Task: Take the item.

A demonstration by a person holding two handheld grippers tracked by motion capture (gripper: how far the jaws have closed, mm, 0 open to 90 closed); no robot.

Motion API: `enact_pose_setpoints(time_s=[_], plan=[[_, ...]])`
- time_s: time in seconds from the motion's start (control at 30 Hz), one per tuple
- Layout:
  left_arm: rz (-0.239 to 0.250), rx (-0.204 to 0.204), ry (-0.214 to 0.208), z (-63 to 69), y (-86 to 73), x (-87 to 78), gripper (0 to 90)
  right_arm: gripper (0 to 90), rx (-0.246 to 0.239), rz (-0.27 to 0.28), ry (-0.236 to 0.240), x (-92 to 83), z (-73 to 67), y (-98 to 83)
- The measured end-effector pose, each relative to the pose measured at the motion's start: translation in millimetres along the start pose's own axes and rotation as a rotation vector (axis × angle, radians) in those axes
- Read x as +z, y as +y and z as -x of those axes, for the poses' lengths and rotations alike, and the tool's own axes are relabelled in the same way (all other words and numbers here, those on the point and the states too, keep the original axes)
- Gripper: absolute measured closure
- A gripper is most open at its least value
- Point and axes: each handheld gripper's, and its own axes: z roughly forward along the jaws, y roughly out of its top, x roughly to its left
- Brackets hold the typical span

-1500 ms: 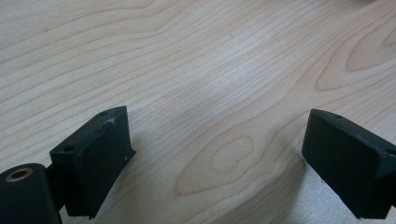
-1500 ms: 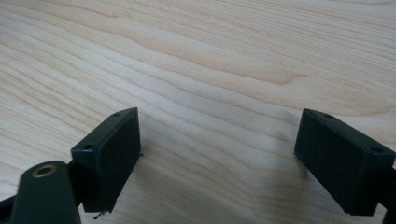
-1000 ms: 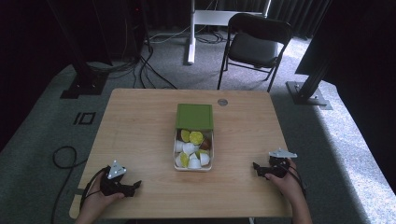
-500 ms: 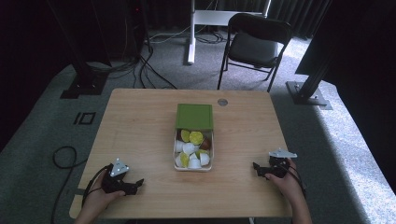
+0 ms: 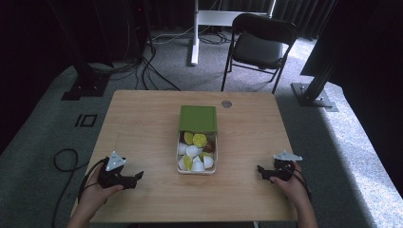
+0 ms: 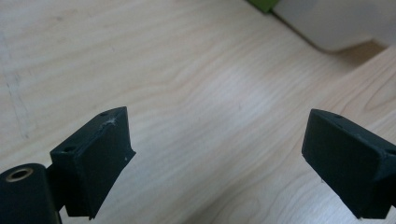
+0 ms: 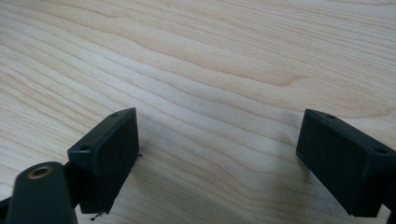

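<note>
Resting released on the bench (image 5: 142,123), the left claw (image 5: 133,179) and right claw (image 5: 264,172) are flanking the box (image 5: 196,167) lying between them, likely awaiting a first reach inward.

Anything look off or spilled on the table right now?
Nothing stands out. The white tray of small white and yellow-green items sits square mid-table, its green lid slid back over the far end. Nothing spilled. The left gripper and right gripper rest open, apart from the tray.
</note>
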Motion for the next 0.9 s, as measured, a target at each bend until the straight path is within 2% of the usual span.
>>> enact_pose_setpoints(time_s=[0.5, 0.67, 0.9], plan=[[0.101, 0.072, -0.040, 12.7, 48.2, -9.5, 9.3, 12.4, 0.000, 0.000, 0.000, 0.1, -0.1, 0.0], [0.140, 0.118, -0.071, 20.3, 67.3, -12.1, 9.3, 12.4, 0.001, 0.000, 0.000, 0.1, -0.1, 0.0], [0.167, 0.191, -0.121, 35.1, 92.7, -13.1, 9.2, 12.4, 0.001, 0.000, 0.001, 0.1, -0.1, 0.0]])
